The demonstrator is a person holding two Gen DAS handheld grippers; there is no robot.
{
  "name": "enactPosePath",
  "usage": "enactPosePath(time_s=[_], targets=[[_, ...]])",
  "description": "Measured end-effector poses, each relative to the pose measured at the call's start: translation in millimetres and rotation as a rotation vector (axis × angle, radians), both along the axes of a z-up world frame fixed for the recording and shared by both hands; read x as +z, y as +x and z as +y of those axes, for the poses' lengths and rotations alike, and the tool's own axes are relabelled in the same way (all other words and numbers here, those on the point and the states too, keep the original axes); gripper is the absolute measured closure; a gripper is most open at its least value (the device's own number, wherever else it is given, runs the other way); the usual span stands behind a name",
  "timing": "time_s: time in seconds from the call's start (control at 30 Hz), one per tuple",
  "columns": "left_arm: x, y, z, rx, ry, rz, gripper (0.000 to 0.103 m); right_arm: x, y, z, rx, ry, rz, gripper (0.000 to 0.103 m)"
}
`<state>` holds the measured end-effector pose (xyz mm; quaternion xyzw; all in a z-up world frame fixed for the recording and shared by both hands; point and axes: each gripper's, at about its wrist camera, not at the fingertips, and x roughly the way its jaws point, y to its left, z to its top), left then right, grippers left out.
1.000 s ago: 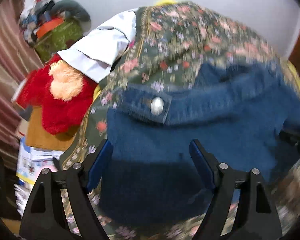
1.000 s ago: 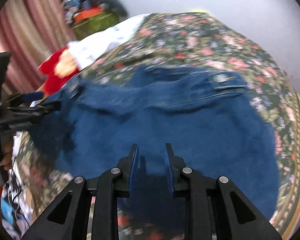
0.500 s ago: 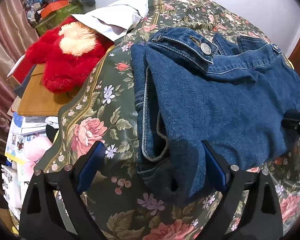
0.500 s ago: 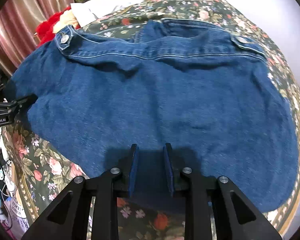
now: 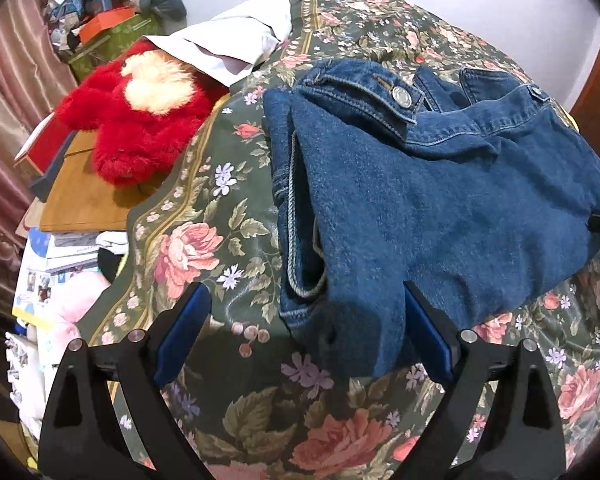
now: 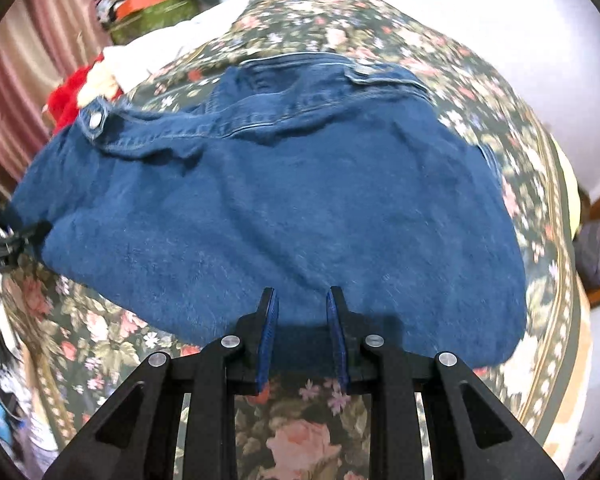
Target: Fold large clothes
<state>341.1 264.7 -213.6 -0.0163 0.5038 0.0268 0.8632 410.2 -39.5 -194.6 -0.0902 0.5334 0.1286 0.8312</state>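
A blue denim jacket [image 5: 440, 200] lies folded on a floral cloth [image 5: 204, 240], with silver snap buttons near its far edge. It also shows in the right wrist view [image 6: 280, 208]. My left gripper [image 5: 304, 332] is open wide and empty, just above the jacket's near left corner. My right gripper [image 6: 302, 328] has its jaws narrowly apart at the jacket's near hem, which lies between the blue pads; it looks open, not pinching. The left gripper's tip shows at the left edge of the right wrist view [image 6: 8, 240].
A red plush toy [image 5: 140, 120] lies on a wooden board [image 5: 84, 196] to the left, beside a white cloth [image 5: 228, 44]. Boxes and clutter [image 5: 108, 28] stack by the curtain. Papers and bags lie below the cloth's left edge.
Both grippers have drawn back from the jacket, which now lies folded on the cloth. The left gripper stays open; the right jaws have widened slightly off the hem.
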Motion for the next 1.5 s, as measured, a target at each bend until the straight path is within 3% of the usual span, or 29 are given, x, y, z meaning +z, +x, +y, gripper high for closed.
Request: enactPosePath(time_s=[0.17,0.33,0.43,0.5,0.63,0.8,0.97,1.17,1.27,1.4,1.5], targets=[[21,-2,-34,-0.077,0.124,-0.054,0.008,15,-8,11,0.009,0.007,-0.043,0.082],[40,20,-82,-0.195,0.167,-0.116,0.008,24,2,10,-0.006,-0.009,-0.097,0.082],[34,52,-109,-0.241,0.184,-0.099,0.008,12,18,1,-0.025,-0.076,-0.082,0.082],[23,79,-120,-0.229,0.19,-0.056,0.008,1,27,-10,-0.037,-0.1,-0.061,0.082],[1,128,-125,-0.157,0.183,0.007,0.008,0,31,-35,-0.036,-0.026,-0.065,0.082],[-21,172,-121,-0.072,0.258,0.053,0.006,7,29,-63,-0.009,-0.024,-0.1,0.082],[-13,171,-117,-0.02,0.252,0.056,0.005,9,24,-90,-0.004,0.078,-0.079,0.082],[35,134,-117,-0.015,0.093,-0.013,0.009,28,18,-102,-0.001,0.138,-0.101,0.082],[49,110,-126,-0.041,0.079,-0.039,0.009,37,29,-105,-0.008,0.133,-0.138,0.082],[41,88,-132,-0.044,0.061,-0.044,0.009,35,53,-96,0.03,0.159,-0.099,0.082],[14,86,-129,-0.002,0.039,0.018,0.009,27,73,-75,0.094,0.147,-0.072,0.082]])
